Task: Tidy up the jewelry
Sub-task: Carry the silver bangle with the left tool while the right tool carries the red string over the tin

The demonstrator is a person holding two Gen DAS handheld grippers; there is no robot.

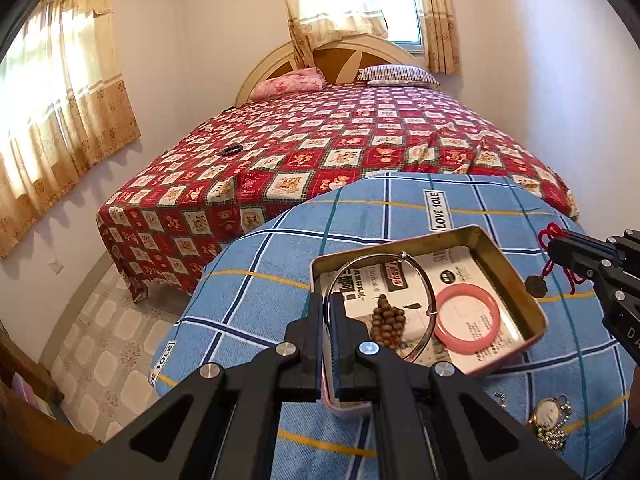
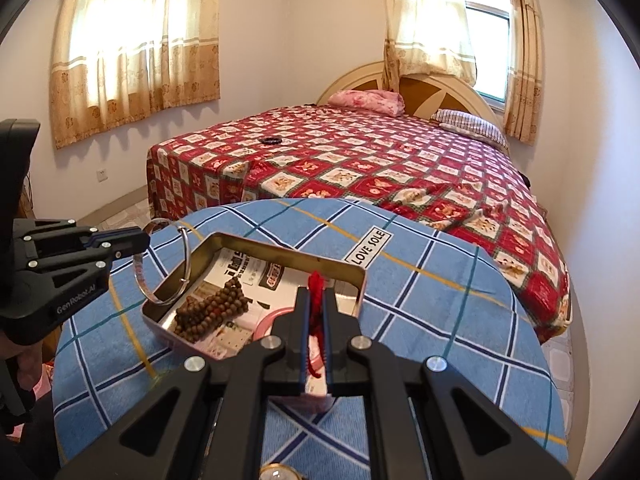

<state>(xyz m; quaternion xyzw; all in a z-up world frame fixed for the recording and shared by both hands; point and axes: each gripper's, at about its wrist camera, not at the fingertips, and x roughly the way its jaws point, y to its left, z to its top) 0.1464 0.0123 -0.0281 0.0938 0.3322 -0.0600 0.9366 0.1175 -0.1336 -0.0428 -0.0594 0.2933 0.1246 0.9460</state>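
Behind everything, a bed (image 1: 340, 140) under a red patchwork spread, two pillows at the headboard, a small dark ring (image 1: 232, 149) lying on the cover. Nearer, a round table draped in blue checked cloth (image 1: 400, 208) with "LOVE SOLE" labels. On the cloth, an open gold-rimmed tin (image 1: 516, 276), lined with printed paper. Inside the tin: a pink bangle (image 1: 472, 316) toward one end, a heap of brown wooden beads (image 2: 212, 308) toward the other. Left gripper (image 1: 330, 312) clamped tight on a thin silver bangle (image 1: 384, 264), the hoop tilted, part over the tin's interior and part out past its rim. Right gripper (image 2: 315, 312) pinched shut on a red cord (image 2: 316, 284), over the tin's edge; from the left wrist view, a dark octagonal pendant (image 1: 535, 283) dangling from that cord just outside the tin's wall. On the cloth beside the tin, nearest the cameras, a gold-cased wristwatch (image 1: 550, 412) with a beaded metal strap.
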